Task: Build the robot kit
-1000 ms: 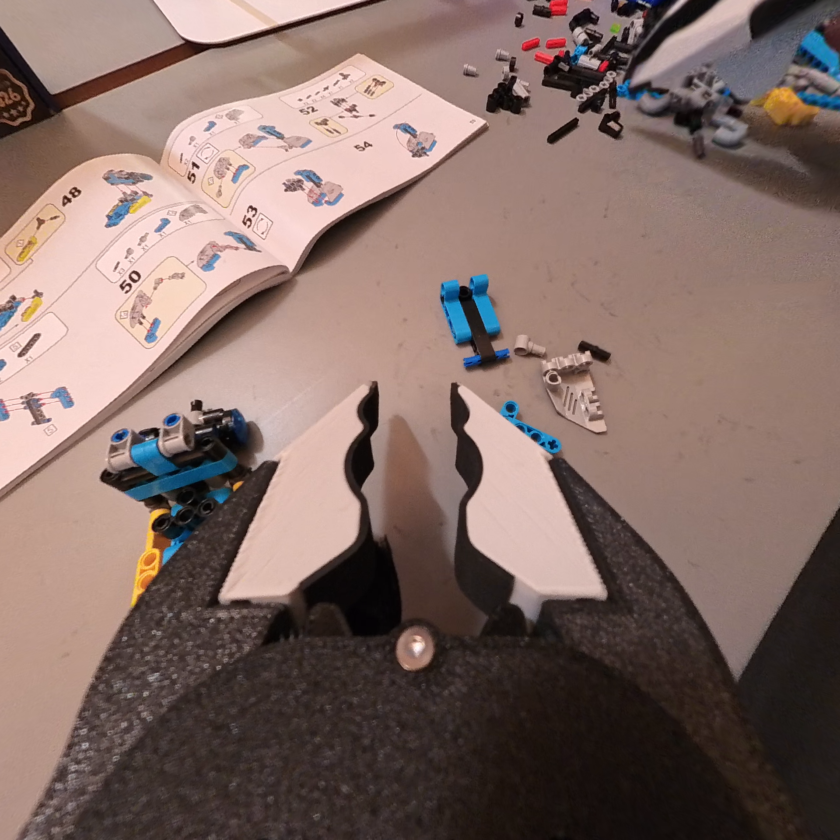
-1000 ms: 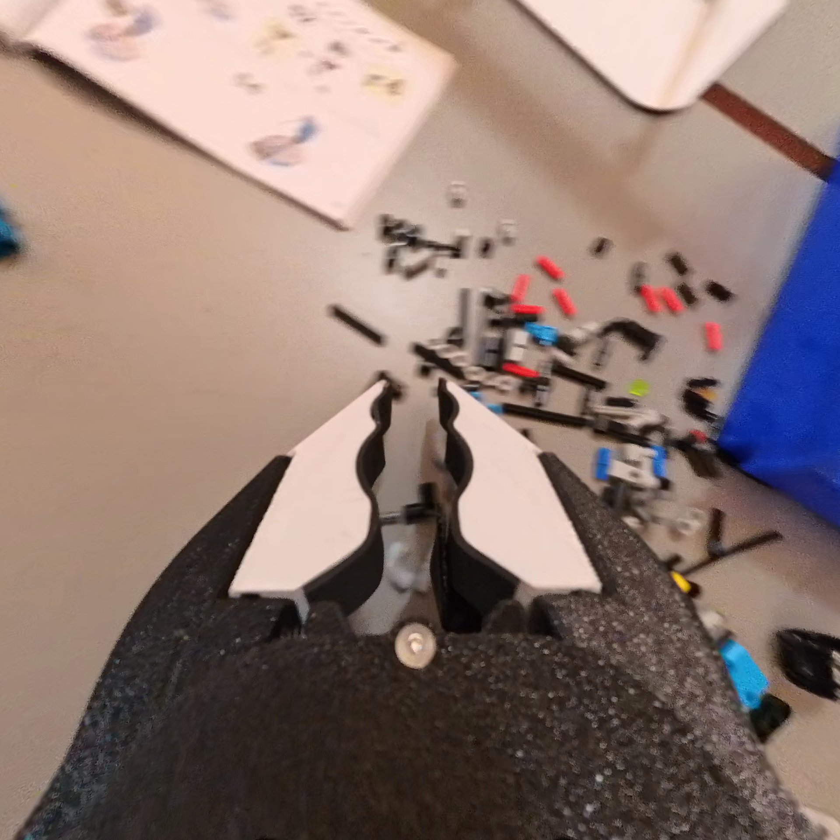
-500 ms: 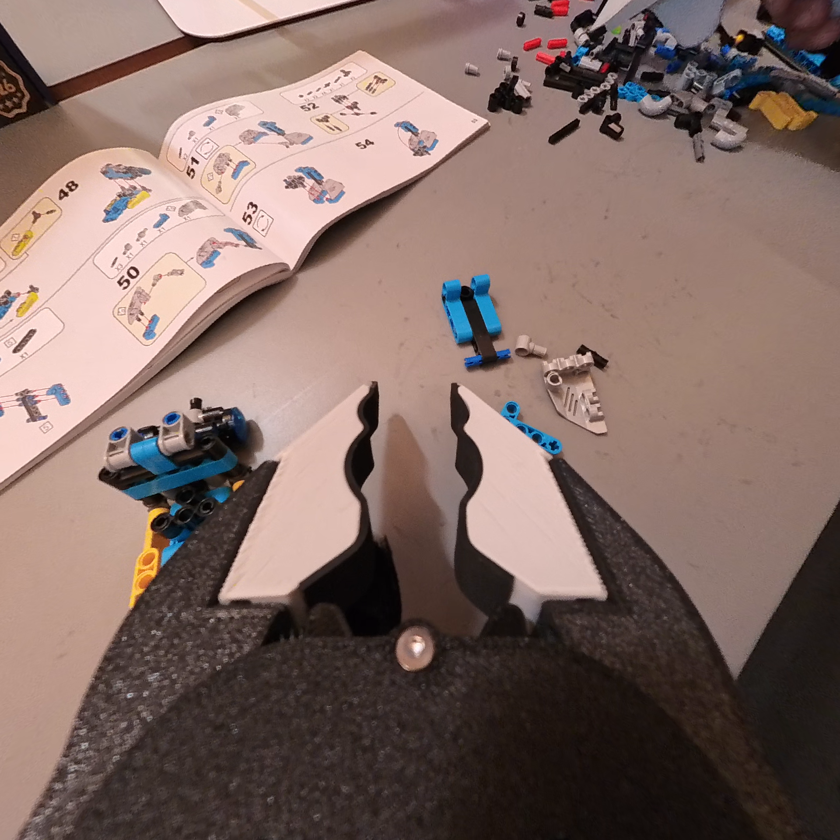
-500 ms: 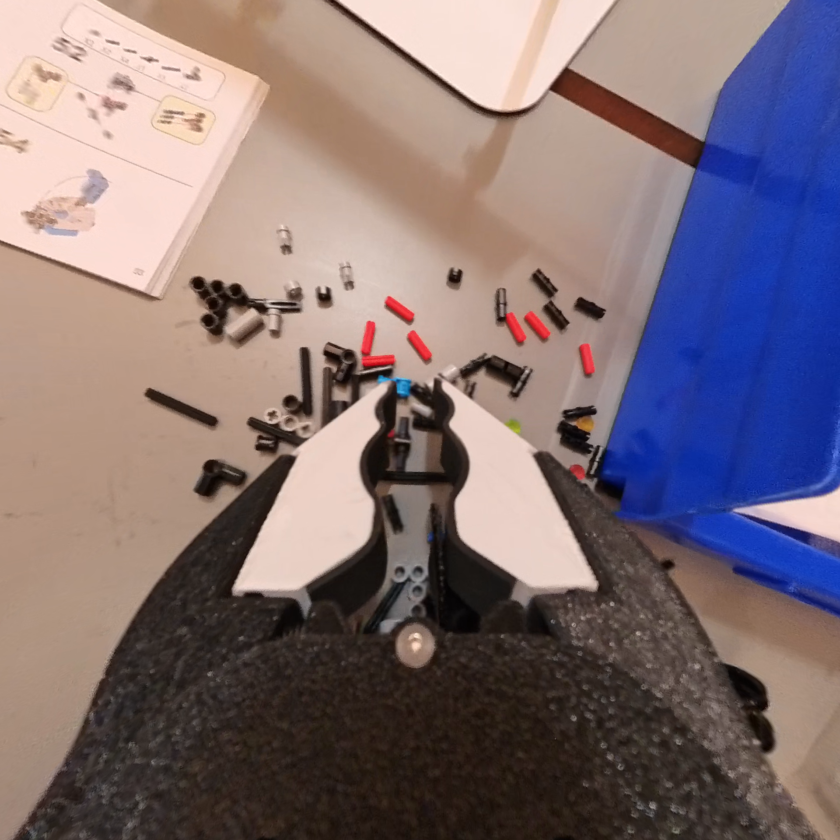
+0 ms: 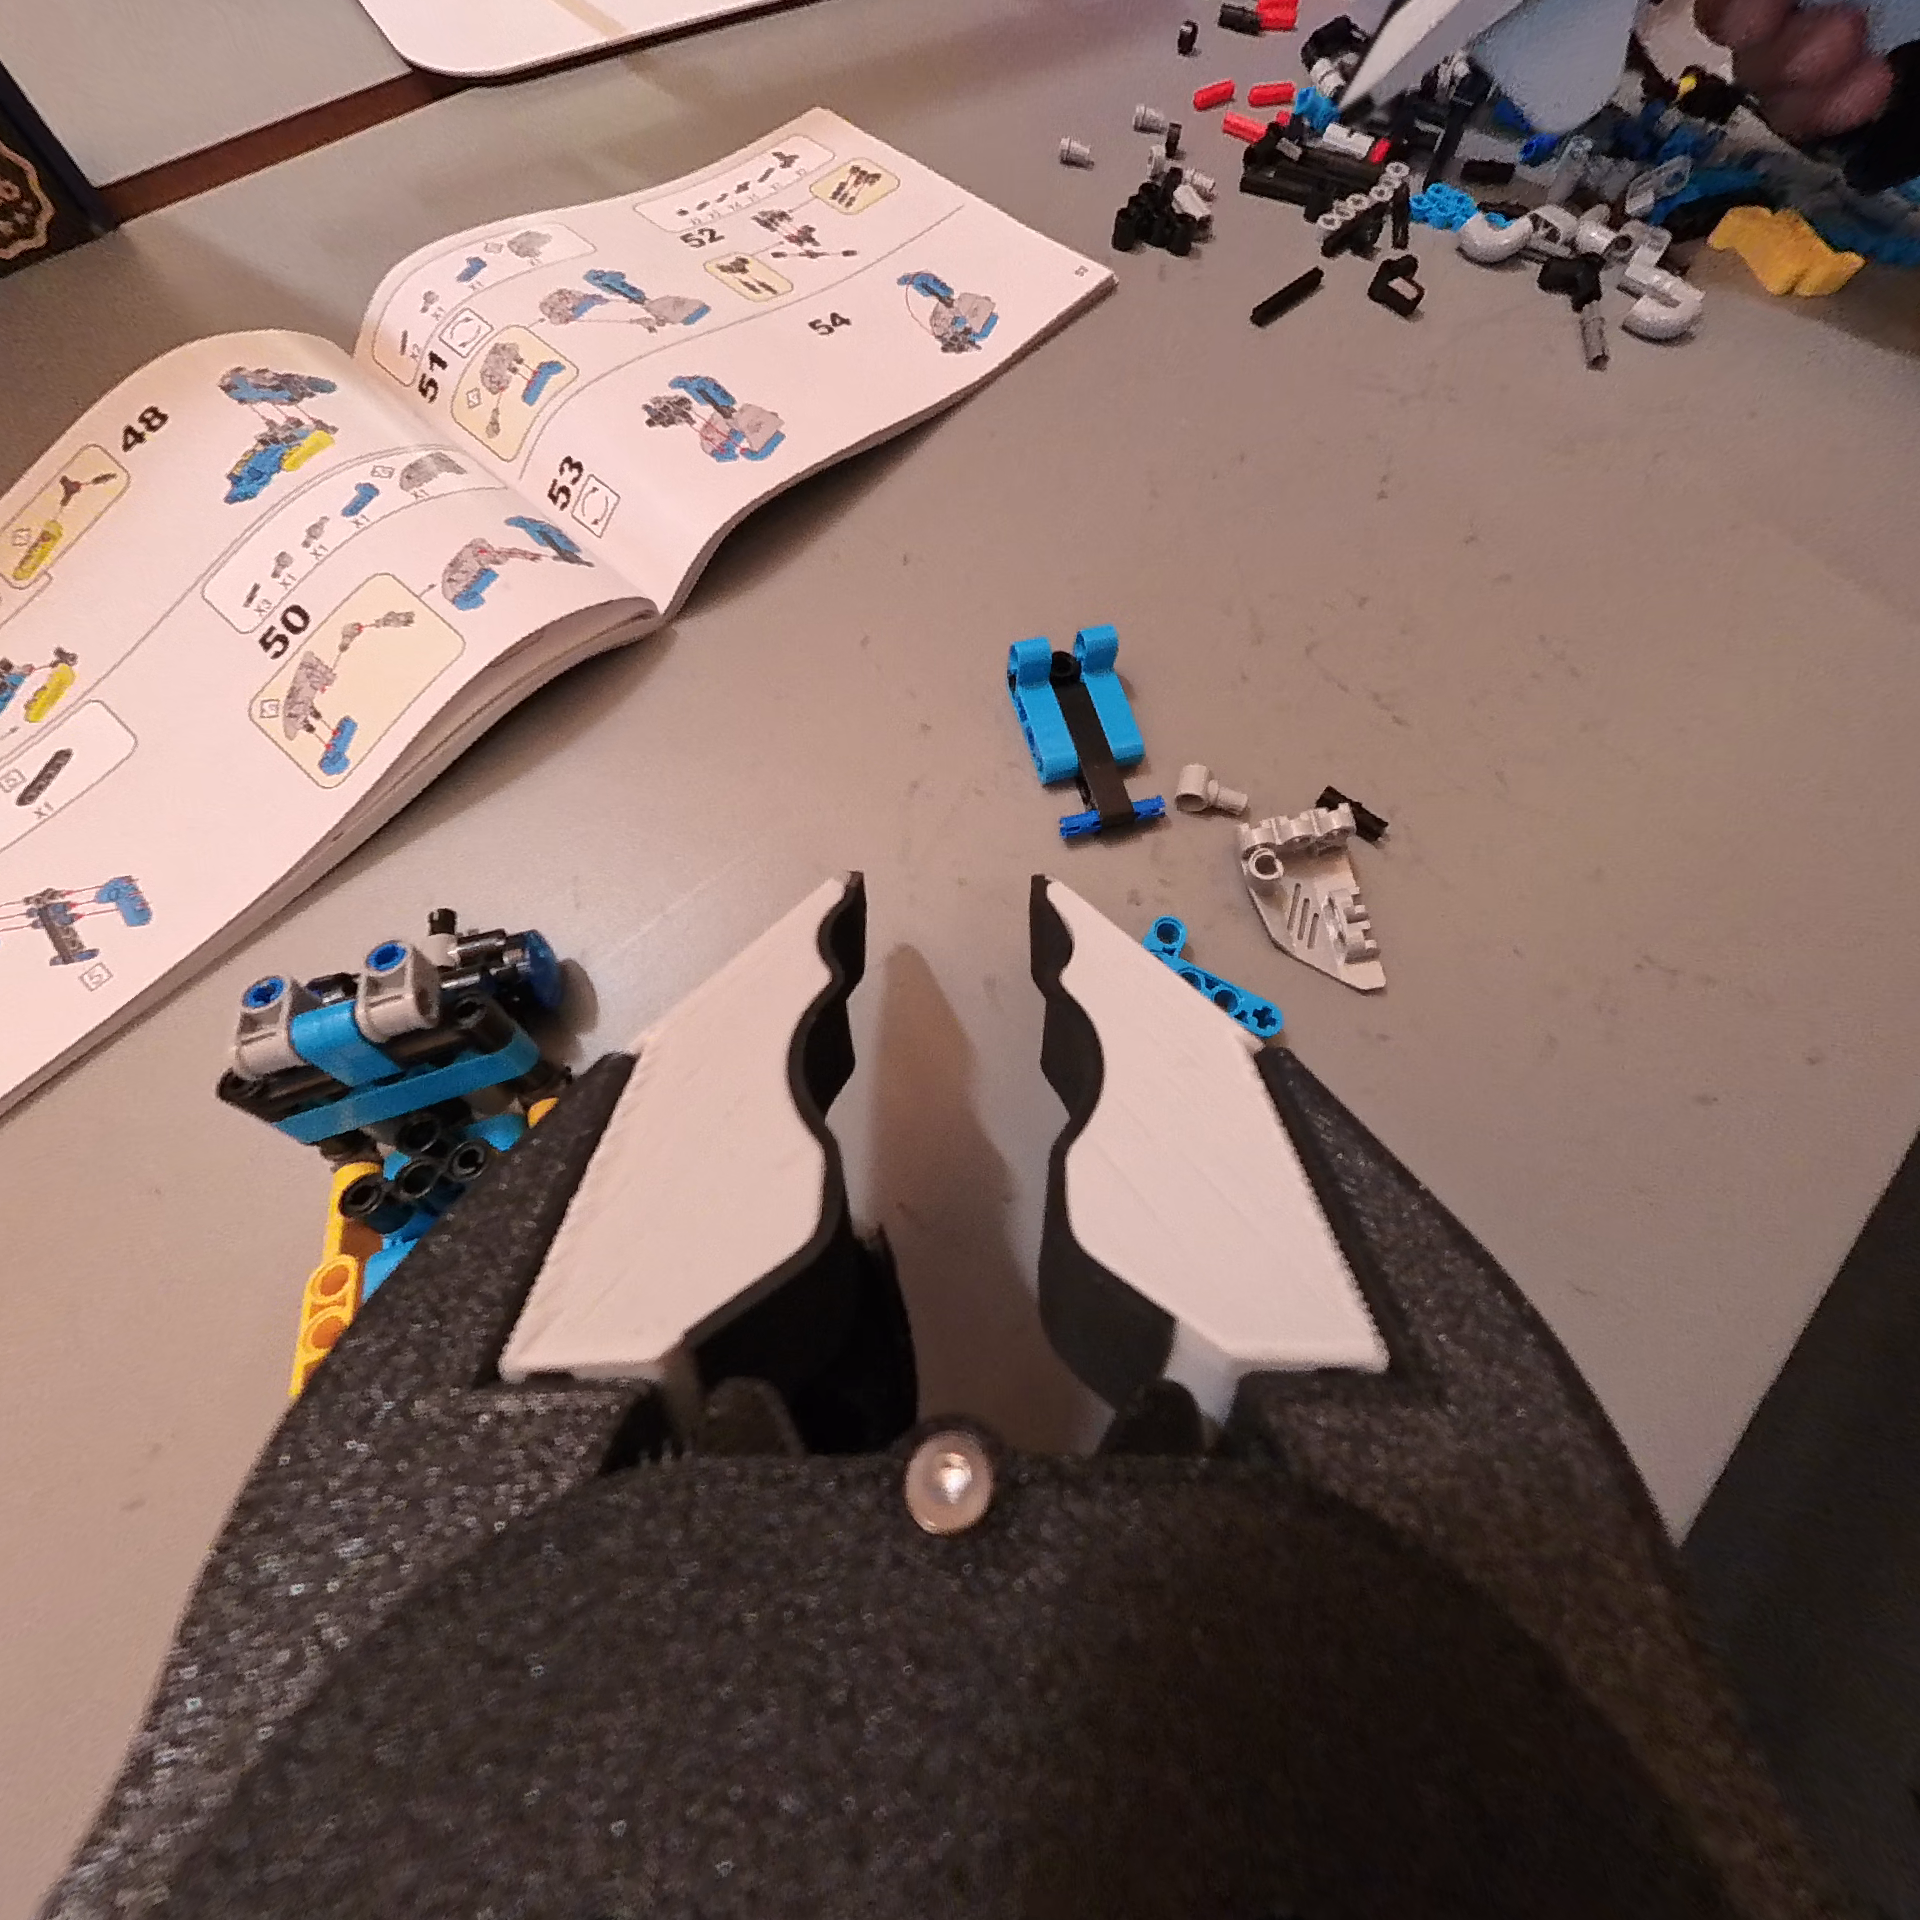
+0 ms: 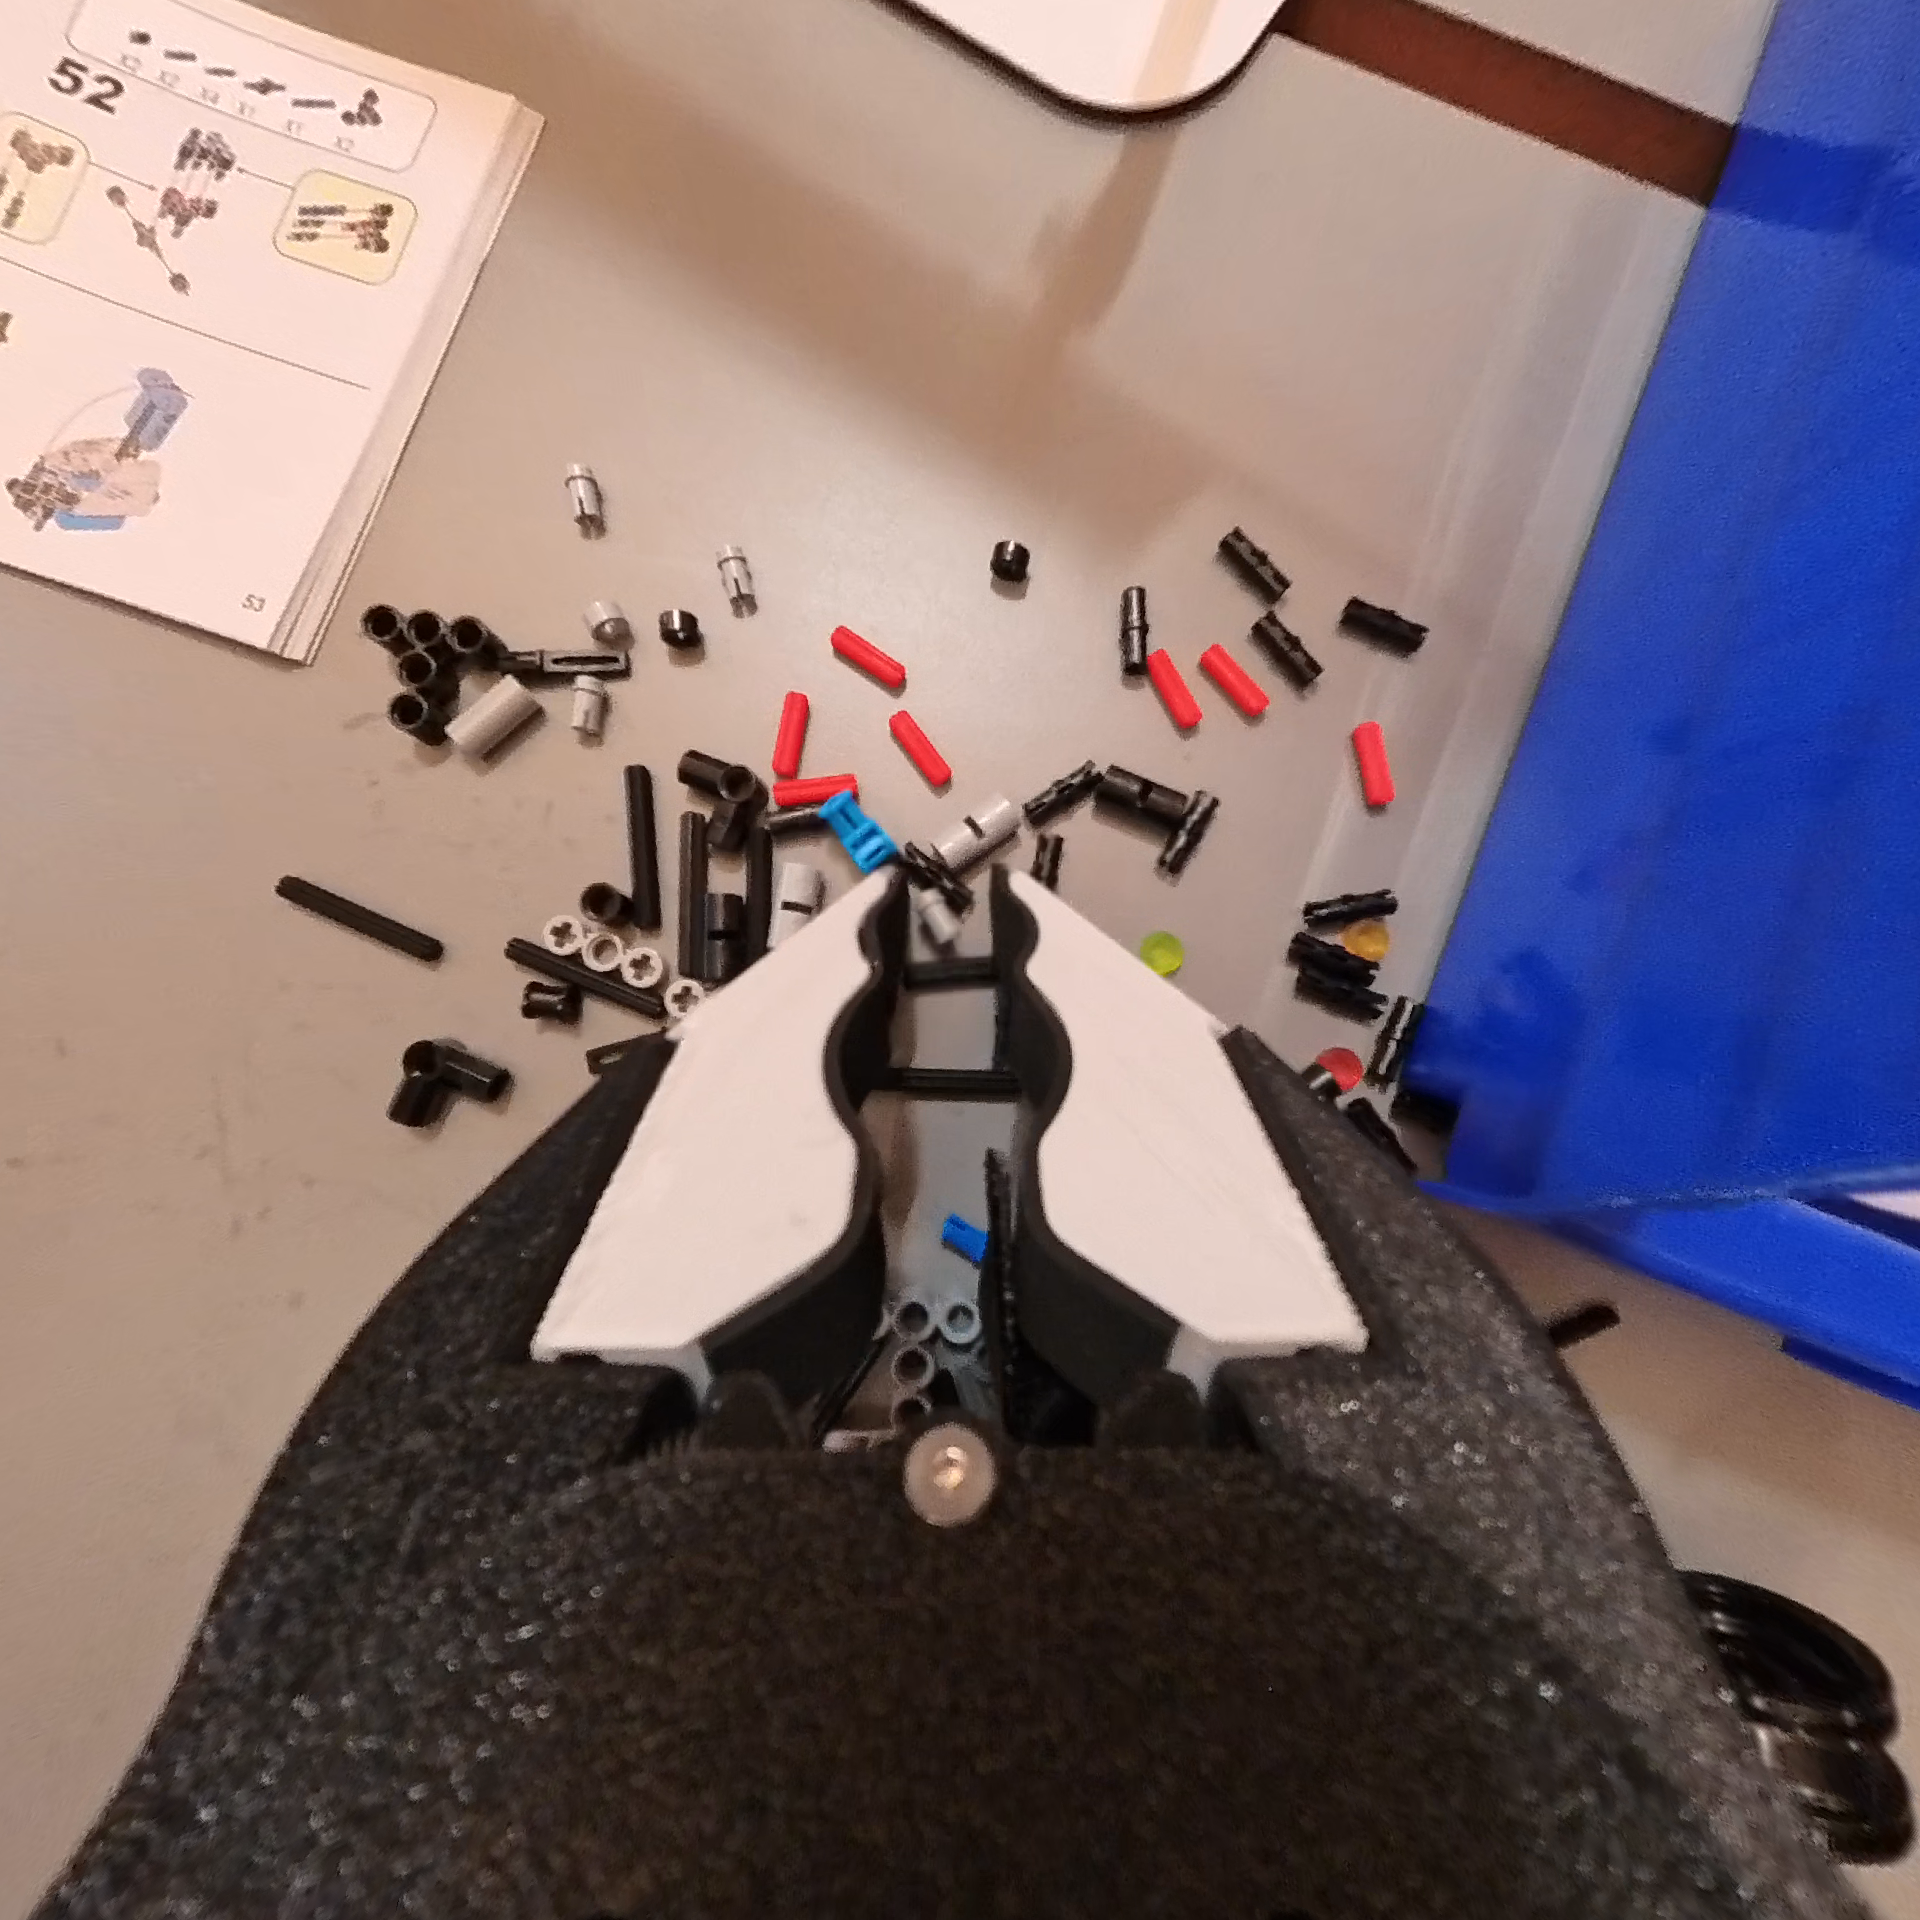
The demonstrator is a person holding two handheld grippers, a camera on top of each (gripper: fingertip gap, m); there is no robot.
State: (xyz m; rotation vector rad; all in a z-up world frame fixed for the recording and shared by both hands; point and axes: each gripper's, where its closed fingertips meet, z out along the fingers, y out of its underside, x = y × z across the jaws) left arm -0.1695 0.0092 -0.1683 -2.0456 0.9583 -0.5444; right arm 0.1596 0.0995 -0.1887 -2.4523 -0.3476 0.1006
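Note:
My left gripper point(image 5: 945, 904) is open and empty, low over the grey table. Just ahead on its right lie a short blue beam point(image 5: 1210, 977), a grey fin panel point(image 5: 1314, 899), a small grey connector point(image 5: 1210, 798) and a blue-and-black sub-assembly point(image 5: 1075, 722). A blue, grey, black and yellow model point(image 5: 384, 1060) sits by its left finger. My right gripper point(image 6: 945, 883) has its jaws close together on a grey assembly with black axles point(image 6: 935, 1153). Its tips are over a pile of loose parts point(image 6: 727, 862) with red pins point(image 6: 868, 657). It also shows in the left wrist view point(image 5: 1455, 42), blurred.
An open instruction booklet point(image 5: 416, 416) lies at the left, and its corner shows in the right wrist view point(image 6: 208, 312). A blue bin point(image 6: 1714, 623) stands right of the pile. A white board point(image 6: 1091, 42) lies beyond. Black tyres point(image 6: 1787, 1683) lie near the right arm. The table edge point(image 5: 1766, 1403) runs at the right. About 35 centimetres separates my left fingertips from my right. Measured from the fingertips, the small grey connector point(image 5: 1210, 798) is 6 centimetres or so from the left gripper and 30 centimetres from the right.
My right gripper has swung away from the booklet and come down over the loose parts by the blue bin, with the grey assembly still between its jaws. The left gripper has not moved.

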